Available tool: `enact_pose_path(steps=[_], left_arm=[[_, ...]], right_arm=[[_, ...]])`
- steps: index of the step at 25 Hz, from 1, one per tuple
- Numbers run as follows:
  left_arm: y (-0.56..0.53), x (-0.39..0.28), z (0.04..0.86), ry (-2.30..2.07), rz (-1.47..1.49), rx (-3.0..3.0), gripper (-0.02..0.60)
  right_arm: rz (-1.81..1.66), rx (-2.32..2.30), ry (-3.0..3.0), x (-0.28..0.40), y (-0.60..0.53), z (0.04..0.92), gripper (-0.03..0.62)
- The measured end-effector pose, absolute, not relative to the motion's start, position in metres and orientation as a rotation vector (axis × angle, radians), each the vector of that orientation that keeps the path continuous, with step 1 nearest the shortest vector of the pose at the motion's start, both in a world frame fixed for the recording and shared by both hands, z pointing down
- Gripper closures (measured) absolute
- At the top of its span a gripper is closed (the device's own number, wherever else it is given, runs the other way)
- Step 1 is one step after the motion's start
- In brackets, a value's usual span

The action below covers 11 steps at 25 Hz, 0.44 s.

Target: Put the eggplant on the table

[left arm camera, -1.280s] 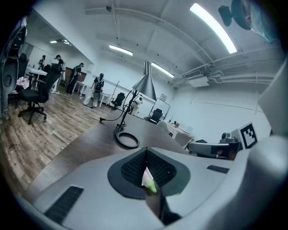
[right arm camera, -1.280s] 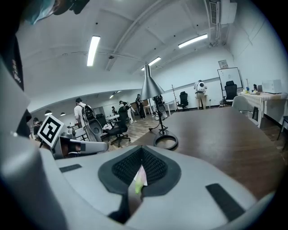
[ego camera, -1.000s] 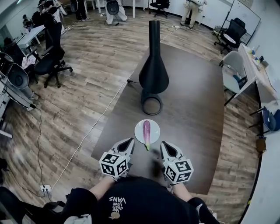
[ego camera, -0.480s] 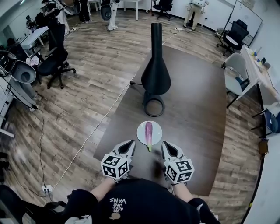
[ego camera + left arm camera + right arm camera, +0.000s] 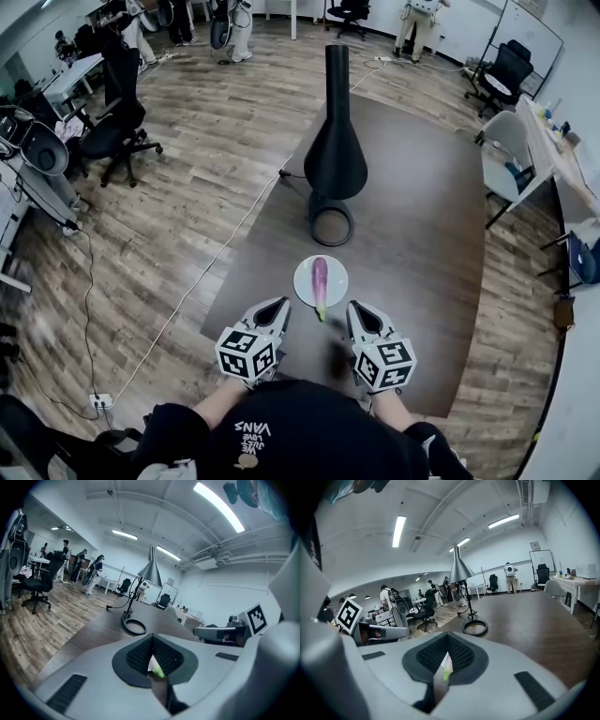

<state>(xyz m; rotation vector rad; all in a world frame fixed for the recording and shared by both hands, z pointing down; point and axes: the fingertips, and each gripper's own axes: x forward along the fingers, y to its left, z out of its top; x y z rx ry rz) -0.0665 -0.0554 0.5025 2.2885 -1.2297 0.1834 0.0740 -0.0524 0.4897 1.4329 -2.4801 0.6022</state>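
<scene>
- Status: nothing done yet. The eggplant (image 5: 320, 281) lies lengthwise on the white plate (image 5: 304, 287), not on the table (image 5: 422, 234).
- Left claw (image 5: 278, 306): clenched, jaw tips together, nothing between them. It is held low over the near table edge and aimed forward.
- Right claw (image 5: 357, 309): same, jaws fully together and empty. It sits level with the left one.
- Relative to the claws, the plate is just ahead and centred in the gap between the two. The eggplant's green stem end points back toward them and overhangs the near plate rim.
- No contact: both claws are near the eggplant but clear of both it and the plate.
- Left gripper view: a sliver of the green stem (image 5: 158, 670) shows through the slot under the closed tips. That is background, not a grip.
- Right gripper view shows the same sliver (image 5: 446, 672) low in the slot.
- Beyond the plate, farther ahead of the claws, is a black lamp with a ring base (image 5: 328, 225). It looks well out of the working path.
- My read on what's left is everything: open one claw, reach forward, close on the eggplant body, lift it off the plate, set it on bare table beside the plate, then release.
- Either claw looks equally placed for the pick.
</scene>
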Motion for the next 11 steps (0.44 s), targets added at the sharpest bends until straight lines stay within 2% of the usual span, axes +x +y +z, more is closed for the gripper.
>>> enact_pose_path(steps=[11], left_arm=[[-0.0502, -0.0623, 0.5049, -1.227, 0.203, 2.308, 0.571]], right_arm=[[0.604, 1.441, -2.467, 0.0772, -0.0473, 0.4953, 0.576]])
